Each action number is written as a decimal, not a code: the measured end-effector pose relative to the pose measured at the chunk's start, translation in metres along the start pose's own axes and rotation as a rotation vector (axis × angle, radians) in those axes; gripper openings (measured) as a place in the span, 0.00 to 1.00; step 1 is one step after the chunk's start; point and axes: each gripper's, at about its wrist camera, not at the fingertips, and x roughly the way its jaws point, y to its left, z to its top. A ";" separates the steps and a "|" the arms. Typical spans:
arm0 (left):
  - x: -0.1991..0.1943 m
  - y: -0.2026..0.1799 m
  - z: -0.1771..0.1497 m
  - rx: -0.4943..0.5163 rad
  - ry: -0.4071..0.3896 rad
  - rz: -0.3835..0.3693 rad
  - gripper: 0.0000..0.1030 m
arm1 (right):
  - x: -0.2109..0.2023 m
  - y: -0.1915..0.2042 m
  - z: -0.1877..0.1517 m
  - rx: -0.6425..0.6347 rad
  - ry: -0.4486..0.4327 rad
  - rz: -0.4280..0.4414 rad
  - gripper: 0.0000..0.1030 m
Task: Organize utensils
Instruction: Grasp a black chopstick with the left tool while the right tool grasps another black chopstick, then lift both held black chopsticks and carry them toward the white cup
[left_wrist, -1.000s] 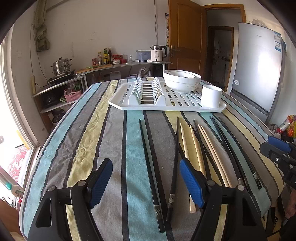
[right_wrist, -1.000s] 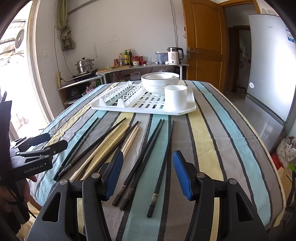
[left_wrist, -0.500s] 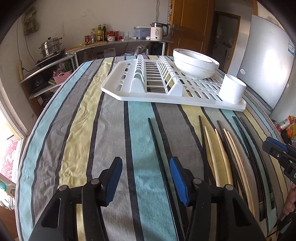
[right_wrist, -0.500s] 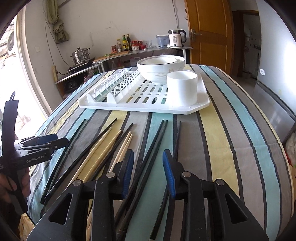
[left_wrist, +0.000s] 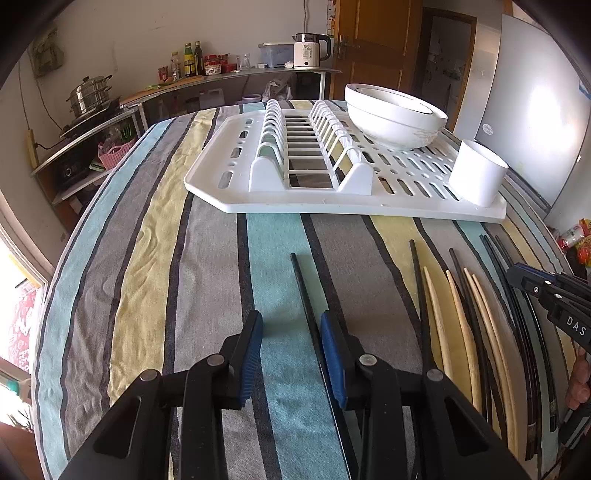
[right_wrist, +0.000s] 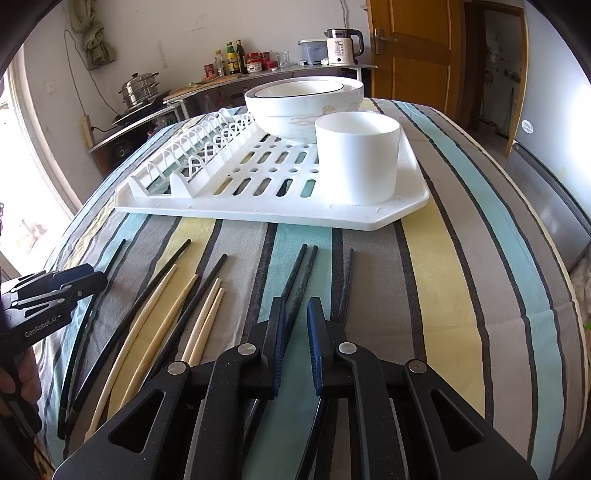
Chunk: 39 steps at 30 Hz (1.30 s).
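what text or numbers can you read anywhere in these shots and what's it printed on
"GenRobot.AI": on the side of the left claw, right wrist view.
"DAS": on the body of the right claw, left wrist view; the rest is cut off at the frame edge.
"95": on the front of the white kettle; the small mark after it is blurred.
Bottle and jar labels on the counter: too small to read.
Round sticker on the fridge: unreadable.

Home kitchen: kettle (left_wrist: 309, 51), steamer pot (left_wrist: 89, 95)
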 end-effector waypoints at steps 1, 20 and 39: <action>0.001 -0.001 0.001 0.005 0.002 0.003 0.31 | 0.002 0.000 0.001 0.001 0.007 -0.001 0.11; 0.006 -0.020 0.008 0.029 0.023 0.003 0.12 | 0.012 -0.002 0.013 -0.015 0.075 -0.012 0.08; -0.032 -0.022 0.017 0.033 -0.054 -0.065 0.04 | -0.036 0.003 0.019 -0.007 -0.055 0.063 0.05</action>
